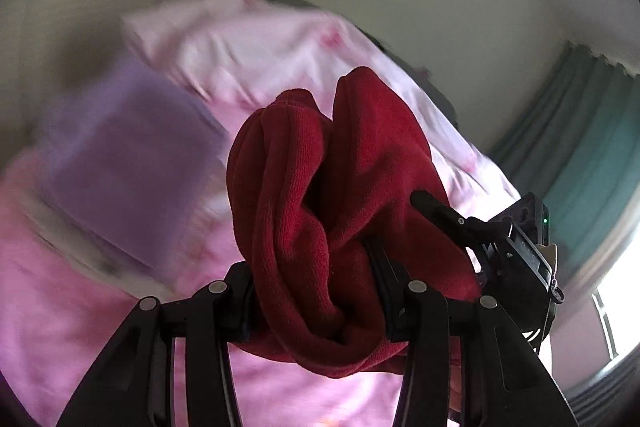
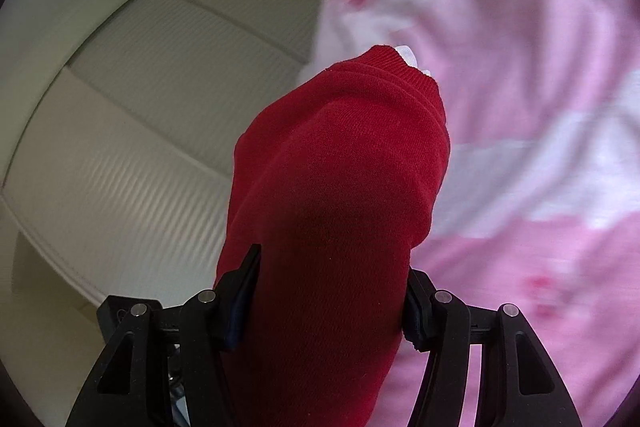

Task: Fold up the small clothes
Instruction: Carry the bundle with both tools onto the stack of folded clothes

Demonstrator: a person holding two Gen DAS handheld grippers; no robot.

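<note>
Both black two-finger grippers, left gripper [image 1: 316, 301] and right gripper [image 2: 328, 301], clamp bunched folds of a red knitted garment [image 1: 340, 187], raised above a pink bedsheet [image 1: 80, 327], seemingly to spread it for folding.

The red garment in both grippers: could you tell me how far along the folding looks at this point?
Done: a purple item lies flat on the pink bedding, apparently folded, though blurred. In hand: the red garment is bunched and clamped in the left gripper and the right gripper, lifted off the bed. Left: it shows no neat fold yet, so spreading and folding it remain.
</note>
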